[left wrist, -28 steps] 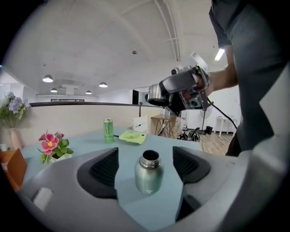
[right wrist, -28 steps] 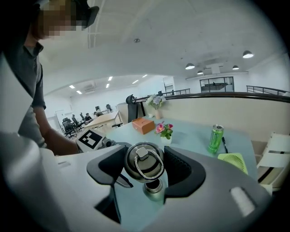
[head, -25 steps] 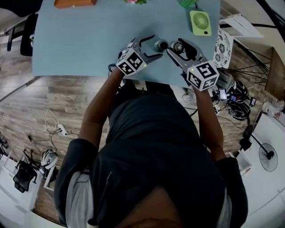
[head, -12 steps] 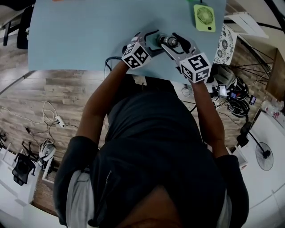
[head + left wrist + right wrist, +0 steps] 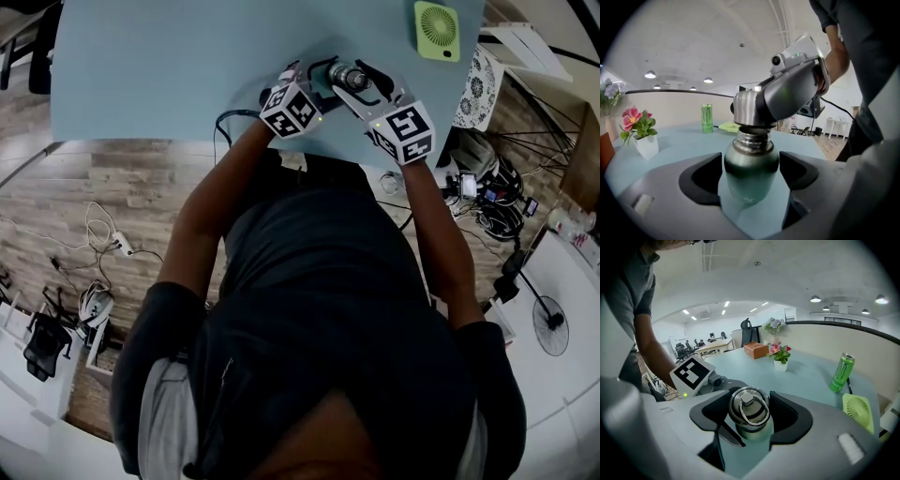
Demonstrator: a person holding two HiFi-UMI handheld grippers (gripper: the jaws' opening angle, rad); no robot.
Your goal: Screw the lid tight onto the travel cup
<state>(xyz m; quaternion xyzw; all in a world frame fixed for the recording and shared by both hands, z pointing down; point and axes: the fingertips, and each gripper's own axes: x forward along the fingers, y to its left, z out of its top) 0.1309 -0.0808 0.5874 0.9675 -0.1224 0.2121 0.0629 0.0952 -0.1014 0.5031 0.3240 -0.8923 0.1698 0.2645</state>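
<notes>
**Head view.** Near the front edge of a matte pale-blue table (image 5: 169, 84), the two grippers meet at 12 o'clock from the person's torso.

**Left gripper view.** The left gripper (image 5: 751, 171) has its jaws drawn in on the travel cup (image 5: 751, 161). The dark, scooped pads bear on both flanks of the cup's rounded, satin-green body, and the cup stands upright on the table. Above the body a ribbed, bright-steel threaded neck (image 5: 751, 139) is exposed. The lid (image 5: 745, 110), a brushed-steel cylinder, sits atop that neck at 12 o'clock from the body. Whether the threads have engaged cannot be told.

**Right gripper view.** The right gripper (image 5: 751, 417) is clamped on the lid. Its curved black pads press on either side of the round cap, whose flat top carries a square stud and a hinged wire ring (image 5: 751, 423).

**Surroundings.**
- A slotted lime-green plastic fan (image 5: 437, 30) lies flat at 2 o'clock from the cup in the head view.
- In the right gripper view, a tall glossy green can (image 5: 841, 372) stands at 2 o'clock from the lid.
- A white pot of pink flowers (image 5: 780, 358) stands at 1 o'clock.
- An orange-brown box (image 5: 756, 350) sits at 12 o'clock.
</notes>
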